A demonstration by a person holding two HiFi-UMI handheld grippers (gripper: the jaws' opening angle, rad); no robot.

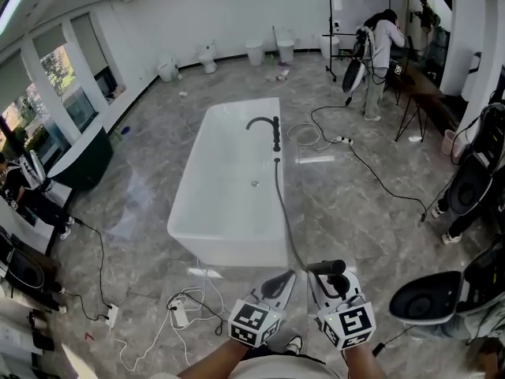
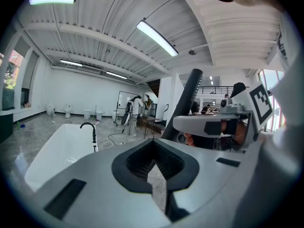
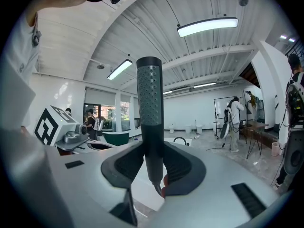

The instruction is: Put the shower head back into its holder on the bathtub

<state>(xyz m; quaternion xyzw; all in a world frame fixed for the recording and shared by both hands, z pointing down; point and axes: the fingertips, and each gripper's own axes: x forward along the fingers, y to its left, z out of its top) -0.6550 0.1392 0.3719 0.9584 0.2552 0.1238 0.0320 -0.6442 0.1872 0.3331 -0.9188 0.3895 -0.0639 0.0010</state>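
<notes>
Left gripper [image 2: 153, 174]: jaws pressed together, empty, aimed nearly level at the bathtub [image 1: 229, 212].
Right gripper [image 3: 153, 172]: pinching the shower head [image 3: 149, 89] by its handle, spray end upright at 12 o'clock.
Hose [image 1: 282, 204]: runs from it to the faucet [image 1: 274, 131] on the tub's 2 o'clock rim.
Pose: both grippers side by side at 6 o'clock of the head view.

Background, as I see it: toilets [image 1: 207, 56] along the far wall [image 1: 237, 6], a whiteboard [image 1: 359, 10], a standing person [image 1: 383, 54], cables [image 1: 379, 178] across the marble floor [image 1: 339, 212].
</notes>
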